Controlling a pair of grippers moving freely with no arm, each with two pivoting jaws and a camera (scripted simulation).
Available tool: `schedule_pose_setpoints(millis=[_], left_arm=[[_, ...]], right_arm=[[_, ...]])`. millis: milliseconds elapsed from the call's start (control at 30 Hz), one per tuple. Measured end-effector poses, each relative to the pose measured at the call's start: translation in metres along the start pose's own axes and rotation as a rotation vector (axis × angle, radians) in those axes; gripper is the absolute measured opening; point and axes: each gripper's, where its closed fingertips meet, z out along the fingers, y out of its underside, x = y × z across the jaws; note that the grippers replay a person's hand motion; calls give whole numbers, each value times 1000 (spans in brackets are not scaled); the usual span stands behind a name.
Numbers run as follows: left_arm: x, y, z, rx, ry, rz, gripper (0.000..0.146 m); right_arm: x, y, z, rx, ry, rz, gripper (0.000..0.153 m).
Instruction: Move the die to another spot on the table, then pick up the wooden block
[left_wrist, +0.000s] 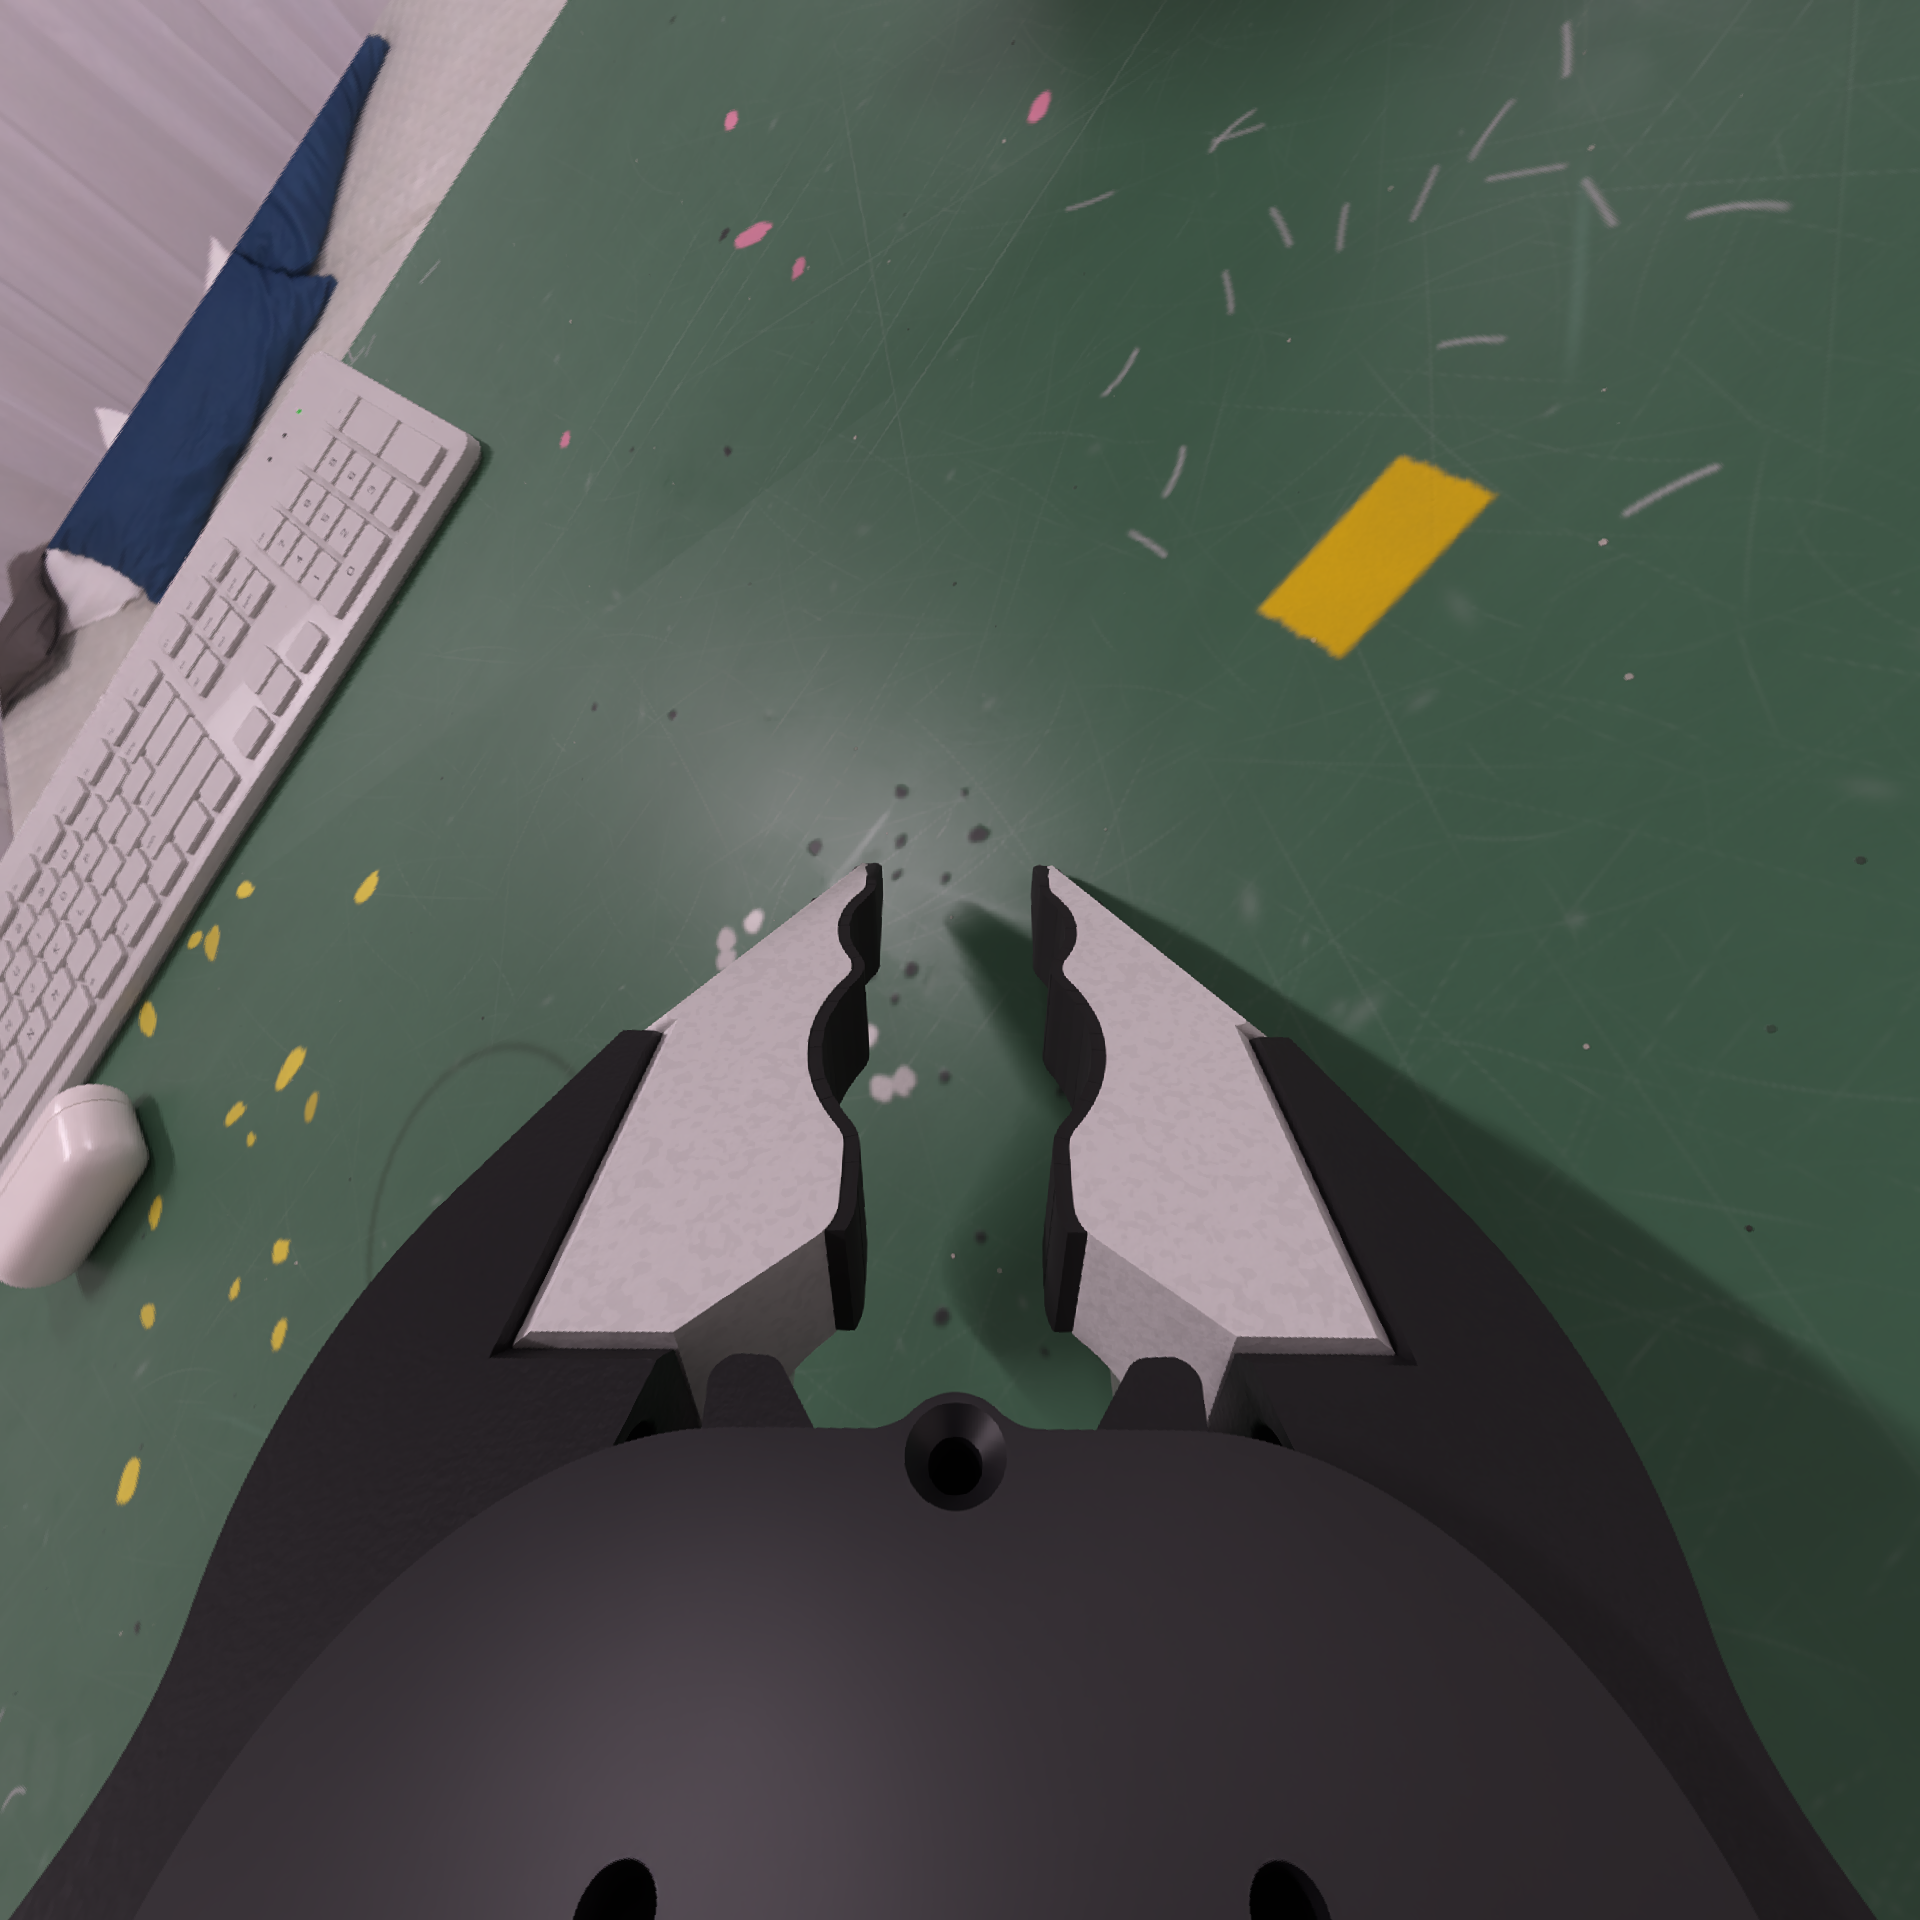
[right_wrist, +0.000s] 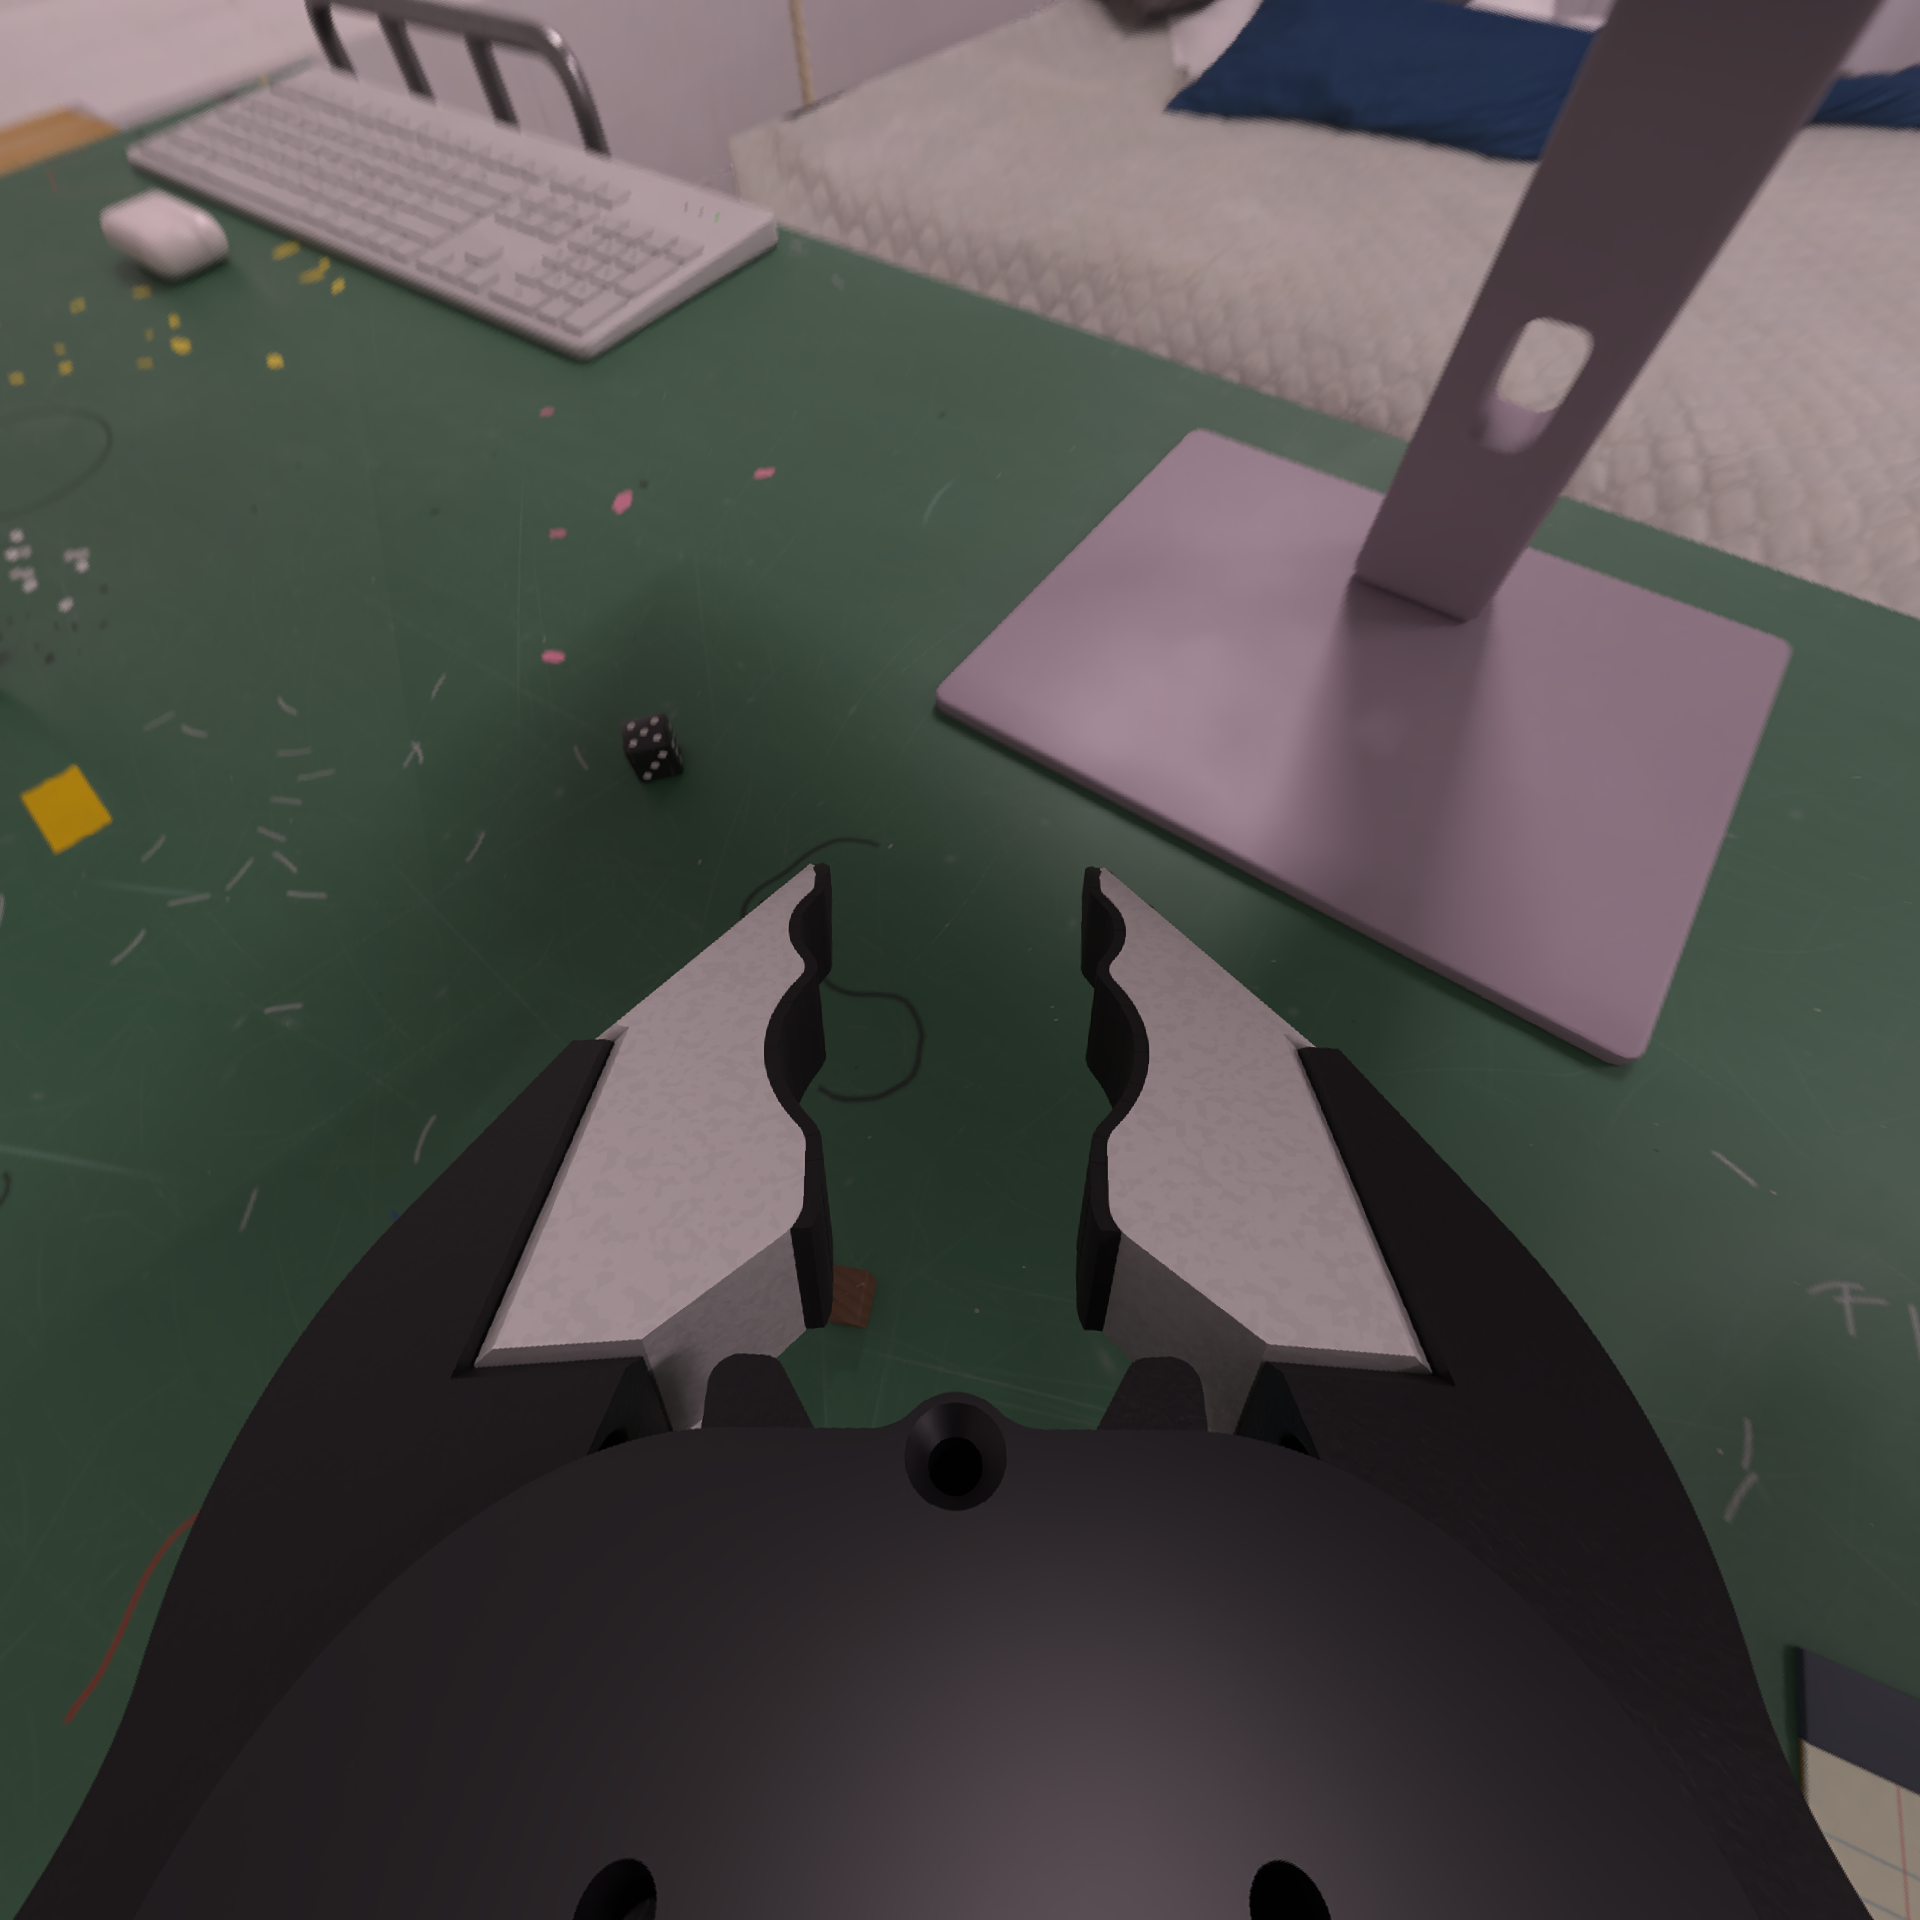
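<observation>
A small black die (right_wrist: 651, 746) with white pips sits on the green table in the right wrist view, ahead and to the left of my right gripper (right_wrist: 956, 883). The right gripper is open and empty, hovering above the mat. A small brown piece (right_wrist: 854, 1295), maybe the wooden block, shows under the right gripper between its fingers, mostly hidden. My left gripper (left_wrist: 956, 883) is open and empty above bare green mat (left_wrist: 935, 520). Neither die nor block shows in the left wrist view.
A white keyboard (right_wrist: 457, 208) (left_wrist: 187, 707) and white earbud case (right_wrist: 164, 234) (left_wrist: 62, 1184) lie near the table's edge. A grey monitor stand base (right_wrist: 1351, 748) stands right of the die. A yellow tape patch (left_wrist: 1377, 556) (right_wrist: 65, 808) marks the mat. A bed lies beyond the table.
</observation>
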Motion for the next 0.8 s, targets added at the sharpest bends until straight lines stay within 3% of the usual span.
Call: schedule_pose_setpoints(millis=[267,500,800], left_arm=[[-1,0,0,-1,-5,1,28],[-1,0,0,1,-4,-1,29],[0,-1,-1,16,6,-1,30]], right_arm=[[-40,8,29,-80,-97,-106,48],[-110,14,90,-267,-226,-293,48],[-111,24,133,-361,-231,-203,45]])
